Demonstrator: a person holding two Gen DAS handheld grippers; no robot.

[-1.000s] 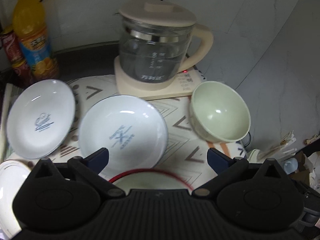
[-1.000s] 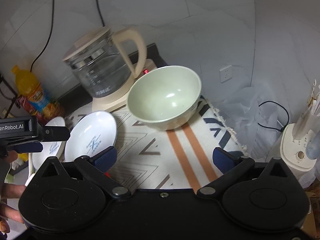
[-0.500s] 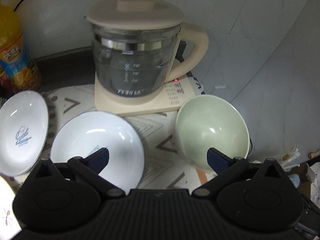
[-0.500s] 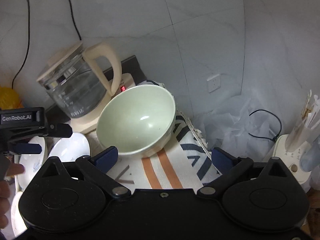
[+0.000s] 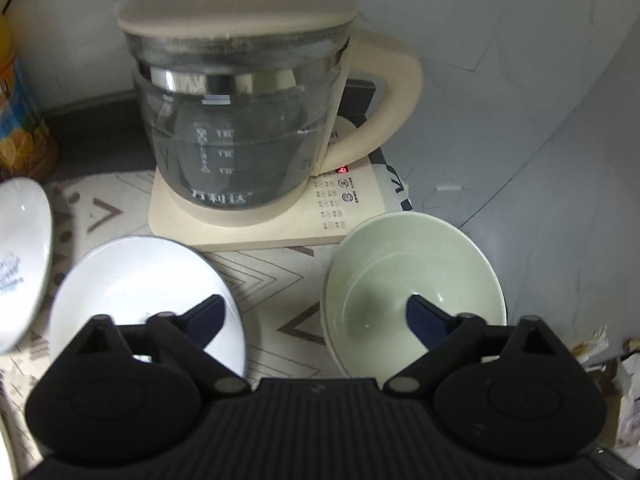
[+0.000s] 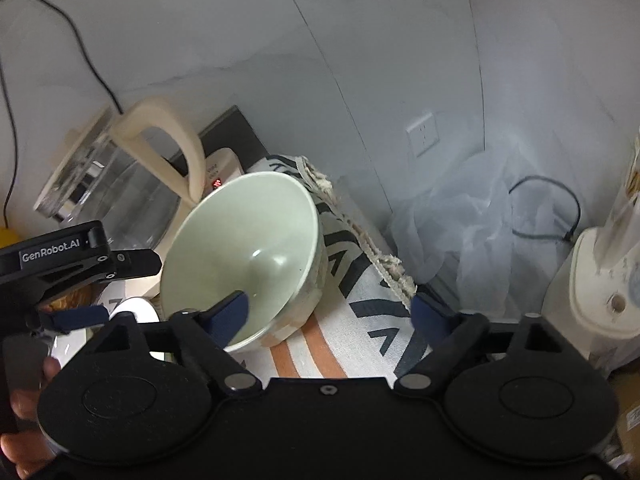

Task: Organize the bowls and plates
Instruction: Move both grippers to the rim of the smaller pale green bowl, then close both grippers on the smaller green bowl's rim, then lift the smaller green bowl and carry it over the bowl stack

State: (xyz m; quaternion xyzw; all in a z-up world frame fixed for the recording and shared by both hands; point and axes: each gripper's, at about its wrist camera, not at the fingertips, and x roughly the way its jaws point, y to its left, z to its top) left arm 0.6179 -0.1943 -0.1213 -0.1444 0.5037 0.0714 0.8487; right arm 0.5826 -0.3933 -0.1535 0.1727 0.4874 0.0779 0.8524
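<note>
Both tongs closing, nothing gripped yet: right tongs (image 6: 328, 314) straddle green bowl (image 6: 244, 256) rim (likely for stacking), left tongs (image 5: 316, 314) btwn bowl & white plate (image 5: 136, 280).

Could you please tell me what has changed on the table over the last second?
Both grippers came closer: the left gripper toward the kettle, the right gripper to the green bowl, one finger now over its rim. Both jaws are closing, gripping nothing yet. The bowl, white plates and kettle stayed put.
</note>
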